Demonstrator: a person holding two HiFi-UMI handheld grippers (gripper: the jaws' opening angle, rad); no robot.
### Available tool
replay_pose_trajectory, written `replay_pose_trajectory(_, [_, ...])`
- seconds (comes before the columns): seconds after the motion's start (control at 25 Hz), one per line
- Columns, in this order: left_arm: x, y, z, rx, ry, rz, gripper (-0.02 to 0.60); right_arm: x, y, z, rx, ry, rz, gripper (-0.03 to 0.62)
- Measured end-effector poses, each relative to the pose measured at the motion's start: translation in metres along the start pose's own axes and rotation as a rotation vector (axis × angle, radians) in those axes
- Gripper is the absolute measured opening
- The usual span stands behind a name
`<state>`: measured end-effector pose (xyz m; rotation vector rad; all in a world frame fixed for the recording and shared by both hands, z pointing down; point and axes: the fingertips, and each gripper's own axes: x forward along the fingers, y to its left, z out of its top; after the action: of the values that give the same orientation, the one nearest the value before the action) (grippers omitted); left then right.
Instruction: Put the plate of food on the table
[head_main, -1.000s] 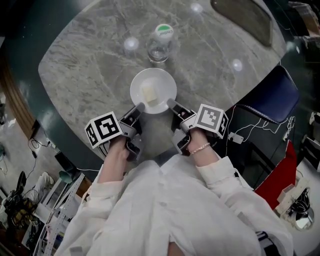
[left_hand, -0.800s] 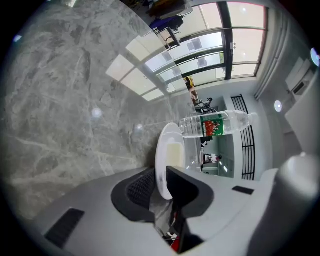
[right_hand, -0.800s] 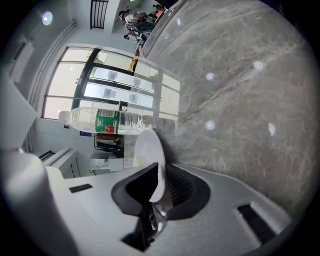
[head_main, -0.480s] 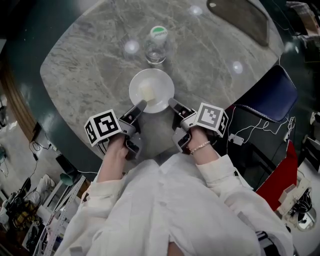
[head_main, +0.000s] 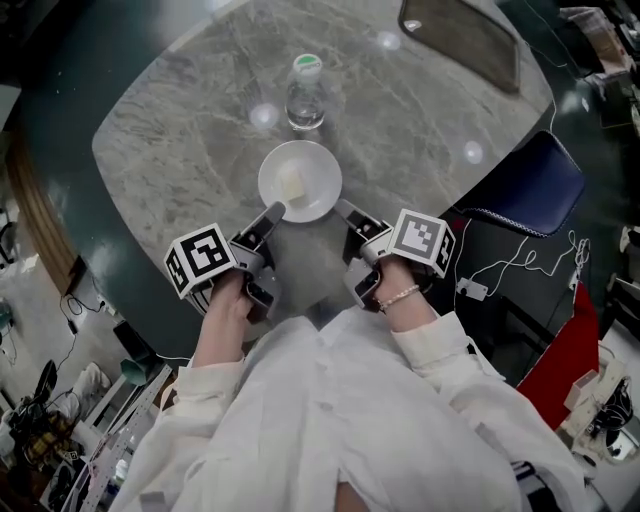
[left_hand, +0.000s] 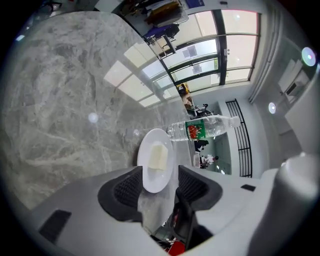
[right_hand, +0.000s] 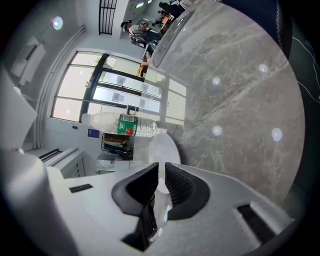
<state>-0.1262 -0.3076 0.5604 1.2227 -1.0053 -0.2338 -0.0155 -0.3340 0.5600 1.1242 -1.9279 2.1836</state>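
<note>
The grey marble desk (head_main: 180, 140) is lying under both pairs of jaws. We are opening the jaws of our left gripper (head_main: 272, 212), and the plate's rim is sitting between them without being pressed. Our right gripper (head_main: 345, 210) is pinching the rim with its jaws nearly together. The white plate (head_main: 322, 170) is resting on the desk just ahead of both jaws. A clear water bottle (head_main: 304, 95) is standing beyond it. A pale block of food (head_main: 292, 185) is lying mid-plate.

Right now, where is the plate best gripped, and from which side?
Pinch the plate by its thin near rim, coming in low from the person's side: it lies flat, the food sits in the middle, and the bottle stands behind it.
</note>
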Motion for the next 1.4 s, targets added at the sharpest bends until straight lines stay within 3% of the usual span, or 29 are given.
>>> replay_pose_trajectory(0.36, [-0.051,-0.075,-0.013,0.104,-0.079,-0.195,0.208,-0.049,0.063,-0.009,-0.108,-0.082,0.162,0.017])
replay_pose_trajectory(0.48, [-0.071,-0.098,-0.022,0.178,-0.102,-0.282,0.137,-0.068,0.084,-0.014,-0.159,-0.114,0.186,0.017])
replay_pose_trajectory(0.6, [-0.088,-0.116,-0.026,0.323,-0.151,-0.311,0.056,-0.082,0.103,-0.018,-0.215,-0.132,0.219,0.017])
replay_pose_trajectory(0.72, [-0.108,-0.132,-0.025,0.405,-0.229,-0.350,0.041,-0.089,0.125,-0.028,-0.295,-0.131,0.298,0.015])
replay_pose_trajectory(0.88, [-0.128,-0.151,-0.029,0.432,-0.275,-0.420,0.034,-0.100,0.156,-0.048,-0.392,-0.123,0.419,0.005])
replay_pose_trajectory(1.08, [-0.137,-0.168,-0.039,0.508,-0.272,-0.456,0.028,-0.117,0.184,-0.057,-0.482,-0.133,0.500,0.003])
replay_pose_trajectory(1.4, [-0.146,-0.181,-0.055,0.566,-0.267,-0.484,0.028,-0.133,0.198,-0.069,-0.599,-0.157,0.540,0.003])
